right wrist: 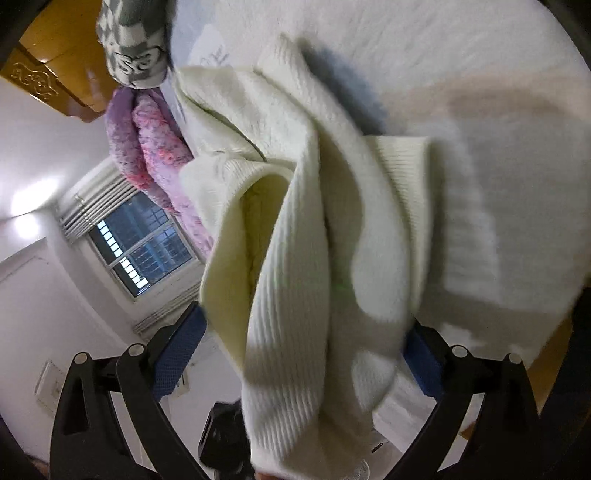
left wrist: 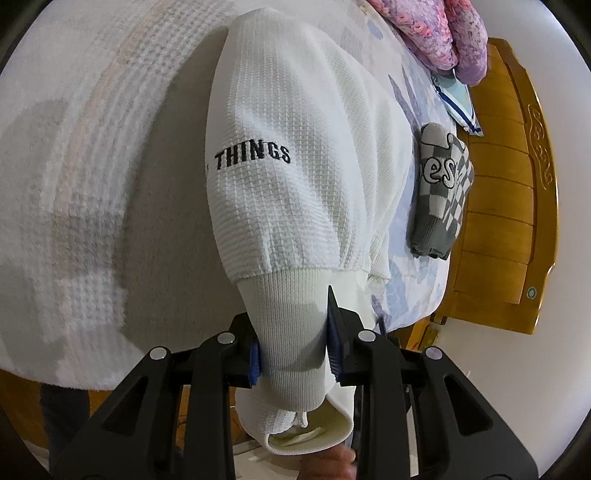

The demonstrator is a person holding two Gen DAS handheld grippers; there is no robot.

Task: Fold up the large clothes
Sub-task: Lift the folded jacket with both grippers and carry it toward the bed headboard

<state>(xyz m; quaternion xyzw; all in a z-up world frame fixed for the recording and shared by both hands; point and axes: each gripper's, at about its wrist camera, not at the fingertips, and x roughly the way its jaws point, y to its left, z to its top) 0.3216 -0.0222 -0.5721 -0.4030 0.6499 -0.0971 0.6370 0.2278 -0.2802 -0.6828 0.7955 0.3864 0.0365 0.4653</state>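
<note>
A white waffle-knit sweatshirt with black "THINGS" lettering lies over the white bed cover. My left gripper is shut on its ribbed band, which hangs toward the camera at the bed's edge. In the right wrist view, the same cream sweatshirt is bunched and lifted. Its ribbed hem drapes between the fingers of my right gripper. The blue pads stand wide apart on either side of the thick fabric.
A folded grey-and-white checkered garment lies on the floral sheet near the wooden headboard. A pink-purple fluffy blanket sits beyond it. The right wrist view shows a window and white walls.
</note>
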